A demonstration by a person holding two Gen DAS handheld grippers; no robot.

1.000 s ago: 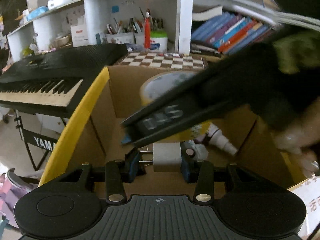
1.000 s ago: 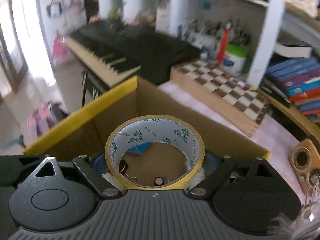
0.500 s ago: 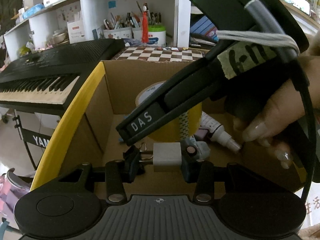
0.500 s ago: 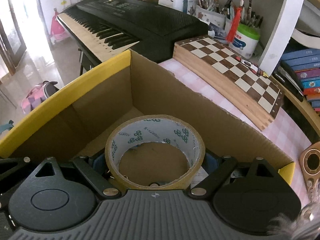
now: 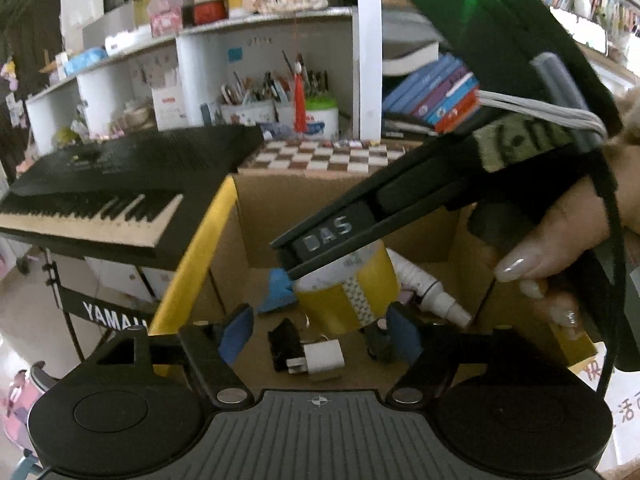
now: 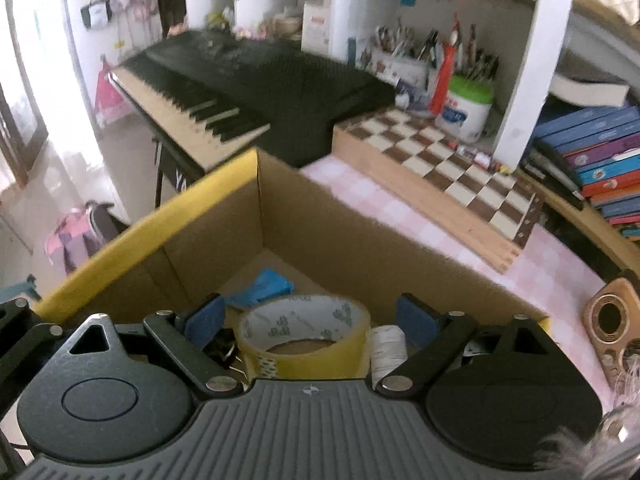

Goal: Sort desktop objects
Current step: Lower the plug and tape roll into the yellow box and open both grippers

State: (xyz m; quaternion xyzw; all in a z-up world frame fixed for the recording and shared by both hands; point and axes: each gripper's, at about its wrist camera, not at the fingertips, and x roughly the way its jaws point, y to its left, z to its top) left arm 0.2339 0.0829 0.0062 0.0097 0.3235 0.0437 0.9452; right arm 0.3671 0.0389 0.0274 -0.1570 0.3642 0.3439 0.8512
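An open cardboard box [image 5: 352, 204] with a yellow-taped edge [image 6: 152, 240] lies below both grippers. My left gripper [image 5: 320, 332] is open over it; a white plug adapter [image 5: 320, 356] lies loose on the box floor beneath it. My right gripper [image 6: 310, 320] is open; the yellow tape roll [image 6: 304, 332] sits between its blue pads, free of them, inside the box. The roll also shows in the left wrist view [image 5: 348, 300], under the right gripper's black body [image 5: 400, 216].
The box holds a blue cloth piece [image 6: 264, 286], a white bottle [image 5: 424, 288], a white thread spool [image 6: 386, 346] and small black items. A keyboard [image 6: 256, 84], a chessboard [image 6: 440, 160], books [image 6: 592, 160] and a gold device [image 6: 612, 328] surround it.
Both grippers have opened. The left one has let the white adapter drop into the box. The right one has let go of the tape roll, which now sits lower in the box.
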